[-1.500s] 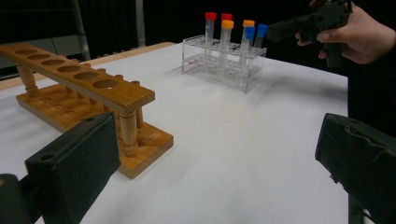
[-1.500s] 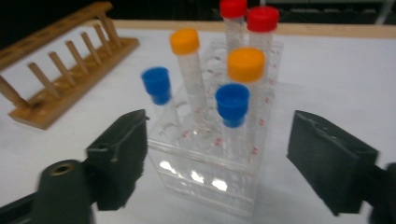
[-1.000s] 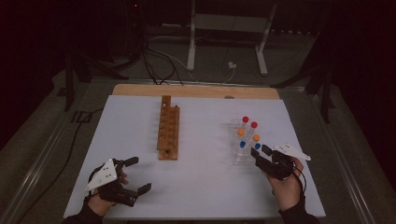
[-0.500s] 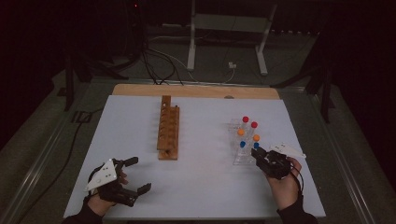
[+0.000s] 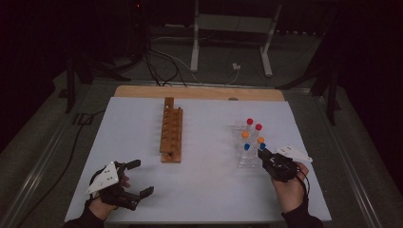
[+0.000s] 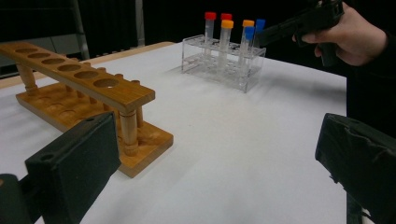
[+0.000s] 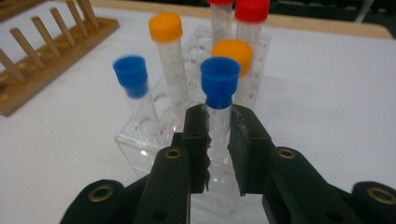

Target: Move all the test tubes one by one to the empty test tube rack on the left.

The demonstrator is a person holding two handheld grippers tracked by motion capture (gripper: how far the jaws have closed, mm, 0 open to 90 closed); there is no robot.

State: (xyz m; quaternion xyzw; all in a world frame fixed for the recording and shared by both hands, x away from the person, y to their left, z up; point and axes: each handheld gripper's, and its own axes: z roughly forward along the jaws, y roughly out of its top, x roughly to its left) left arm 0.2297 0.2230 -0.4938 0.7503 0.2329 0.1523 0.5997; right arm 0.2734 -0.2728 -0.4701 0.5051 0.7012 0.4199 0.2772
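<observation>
Blue-capped tube (image 7: 219,100) upright between right gripper's (image 7: 218,135) clamped jaws

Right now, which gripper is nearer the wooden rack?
Left. The left gripper sits open just before the wooden rack; the right gripper is across the table, clamped on a blue-capped tube.

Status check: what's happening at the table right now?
Right hand-held gripper just closed on blue-capped tube in clear rack. Left hand-held gripper open, idle. Neighbouring tubes crowd close.

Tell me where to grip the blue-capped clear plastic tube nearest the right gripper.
Grip the blue-capped clear plastic tube on its bare wall just under the cap, from the person's side. It stands upright in the clear rack's near row. The right gripper is shut there already.
</observation>
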